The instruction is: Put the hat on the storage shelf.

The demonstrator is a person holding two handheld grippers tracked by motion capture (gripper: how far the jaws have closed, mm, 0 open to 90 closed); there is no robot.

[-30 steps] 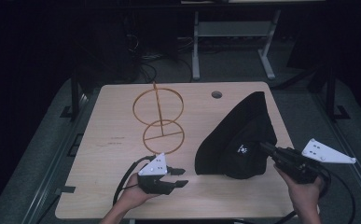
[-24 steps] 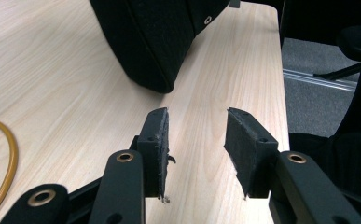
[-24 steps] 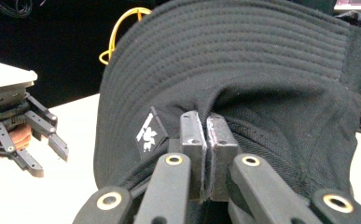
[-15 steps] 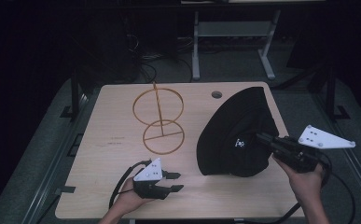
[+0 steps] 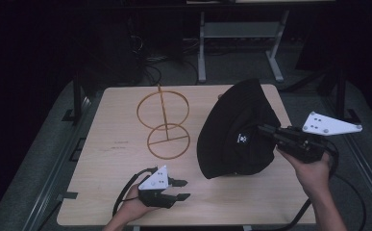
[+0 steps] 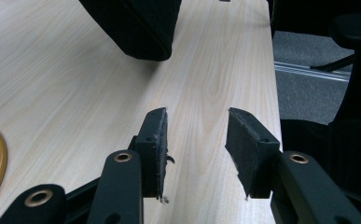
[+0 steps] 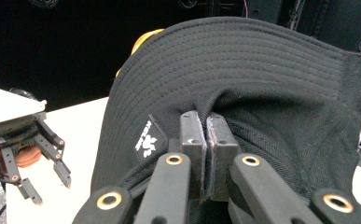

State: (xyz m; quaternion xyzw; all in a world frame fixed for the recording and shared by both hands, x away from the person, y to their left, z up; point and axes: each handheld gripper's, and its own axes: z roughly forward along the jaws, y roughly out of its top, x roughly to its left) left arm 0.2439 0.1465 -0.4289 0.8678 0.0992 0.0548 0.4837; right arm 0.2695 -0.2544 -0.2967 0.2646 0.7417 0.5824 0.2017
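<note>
Two claws are mine. From the high view, the right claw [image 5: 265, 131] pinches the black hat [image 5: 236, 134], lifted partly off the table [image 5: 106, 159], near the wire stand [image 5: 163, 122]. My left claw [image 6: 194, 144] view shows wide, empty jaws. The right claw view shows hat cloth squeezed tight. I think hanging it is left.

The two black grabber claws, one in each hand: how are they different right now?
The left gripper has its jaws spread apart with nothing between them, while the right gripper is squeezed shut on the black fabric bucket hat. The left gripper sits low near the front edge of the light wooden table; the right gripper holds the hat tilted up. Both have black jaws and a white three-cornered plate on top.
</note>
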